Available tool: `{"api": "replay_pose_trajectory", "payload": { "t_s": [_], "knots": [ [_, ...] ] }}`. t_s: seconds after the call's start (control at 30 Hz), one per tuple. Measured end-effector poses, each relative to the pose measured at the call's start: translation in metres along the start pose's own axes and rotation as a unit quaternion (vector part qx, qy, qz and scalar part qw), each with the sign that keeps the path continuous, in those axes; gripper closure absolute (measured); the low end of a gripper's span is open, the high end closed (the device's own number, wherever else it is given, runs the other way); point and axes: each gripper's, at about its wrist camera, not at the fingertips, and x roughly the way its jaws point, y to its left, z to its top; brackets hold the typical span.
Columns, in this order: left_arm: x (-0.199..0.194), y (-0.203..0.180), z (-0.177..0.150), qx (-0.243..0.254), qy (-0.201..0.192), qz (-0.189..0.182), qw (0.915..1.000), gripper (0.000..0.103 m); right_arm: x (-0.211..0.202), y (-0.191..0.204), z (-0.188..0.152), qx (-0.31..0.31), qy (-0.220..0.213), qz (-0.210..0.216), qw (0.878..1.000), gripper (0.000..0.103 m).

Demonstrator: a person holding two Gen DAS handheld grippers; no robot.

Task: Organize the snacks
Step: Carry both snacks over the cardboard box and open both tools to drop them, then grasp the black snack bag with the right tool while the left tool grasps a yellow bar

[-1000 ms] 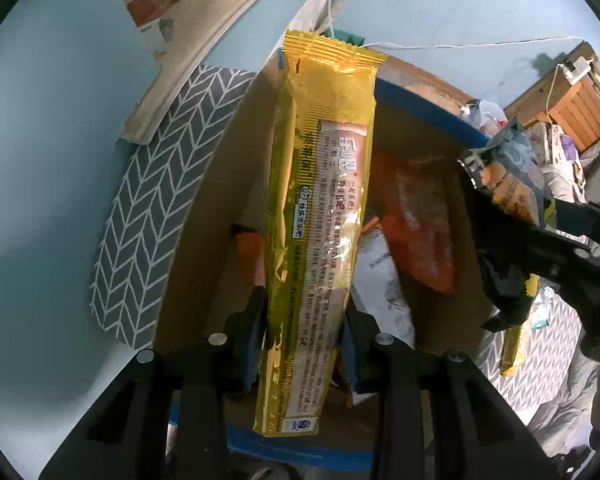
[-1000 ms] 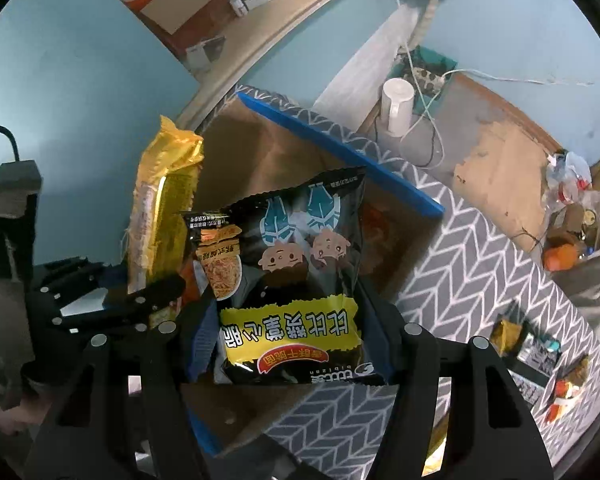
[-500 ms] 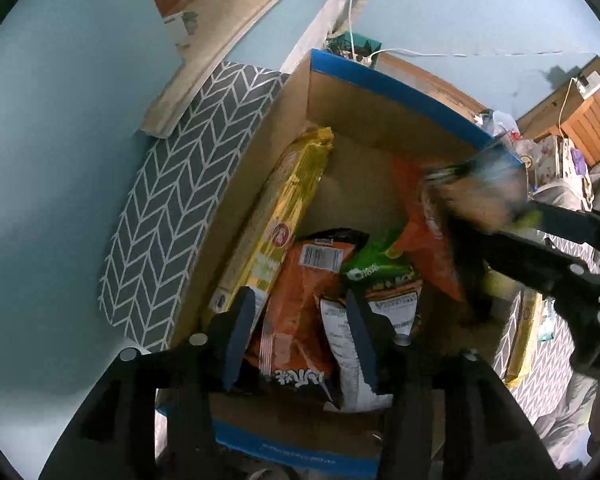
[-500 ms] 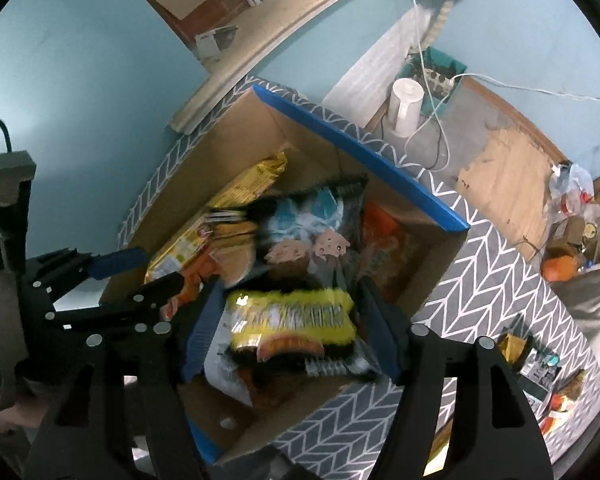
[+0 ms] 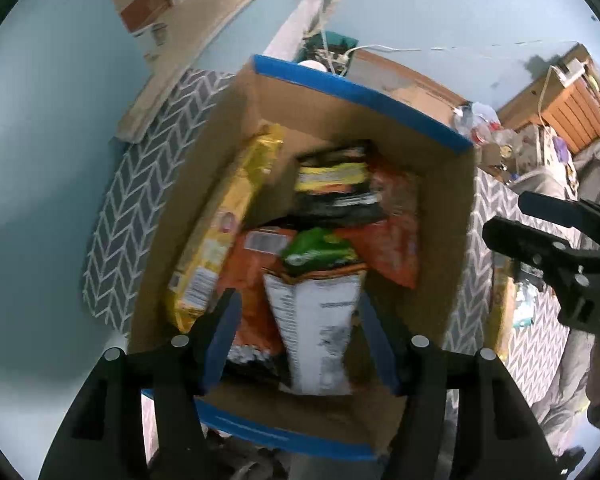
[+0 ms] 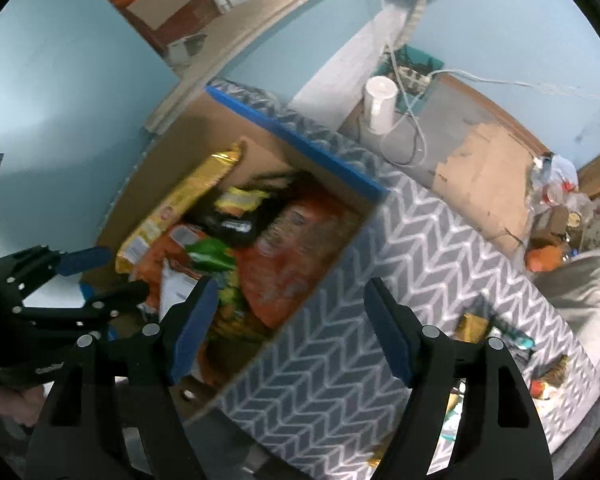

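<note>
A cardboard box with blue-taped rims (image 5: 352,88) (image 6: 300,144) holds several snack packs. A long yellow pack (image 5: 228,216) (image 6: 188,196) lies along its left wall. A black-and-yellow bag (image 5: 336,184) (image 6: 236,208) lies at the far end on orange bags (image 5: 396,240). A green pack (image 5: 316,248) and a white-backed bag (image 5: 320,328) lie nearer. My left gripper (image 5: 300,340) is open and empty above the box's near edge. My right gripper (image 6: 288,324) is open and empty over the box's right wall; it also shows in the left wrist view (image 5: 548,248).
The box sits on a grey chevron cloth (image 6: 420,240). More loose snacks (image 6: 500,336) lie on the cloth at the right. A wooden shelf (image 6: 240,40) runs along the blue wall. A white cup (image 6: 380,108) and cables stand behind the box.
My left gripper let go of the yellow pack, which now lies in the box. My right gripper let go of the black-and-yellow bag into the box and drew back right.
</note>
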Motion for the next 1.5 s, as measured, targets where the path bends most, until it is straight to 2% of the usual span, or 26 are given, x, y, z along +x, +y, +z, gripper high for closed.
{"api": "replay_pose_trajectory", "payload": {
  "t_s": [0.4, 0.8, 1.0, 1.23, 1.5],
  "knots": [
    [0.001, -0.066, -0.001, 0.035, 0.013, -0.027, 0.9989, 0.037, -0.012, -0.082, -0.038, 0.01, 0.025, -0.04, 0.999, 0.027],
    [0.011, -0.139, 0.002, 0.069, 0.025, -0.053, 0.9959, 0.035, -0.015, -0.161, -0.061, 0.012, 0.051, -0.053, 0.997, 0.027],
    [0.022, -0.17, 0.005, 0.084, 0.032, -0.06, 0.9941, 0.033, -0.001, -0.184, -0.068, -0.001, 0.065, -0.038, 0.997, 0.027],
    [0.05, -0.202, 0.01, 0.087, 0.06, -0.073, 0.9917, 0.033, 0.017, -0.202, -0.073, -0.008, 0.071, -0.015, 0.997, 0.027],
    [0.075, -0.224, 0.01, 0.094, 0.079, -0.069, 0.9901, 0.033, 0.03, -0.215, -0.075, -0.009, 0.074, 0.036, 0.997, 0.027]
  ]
}}
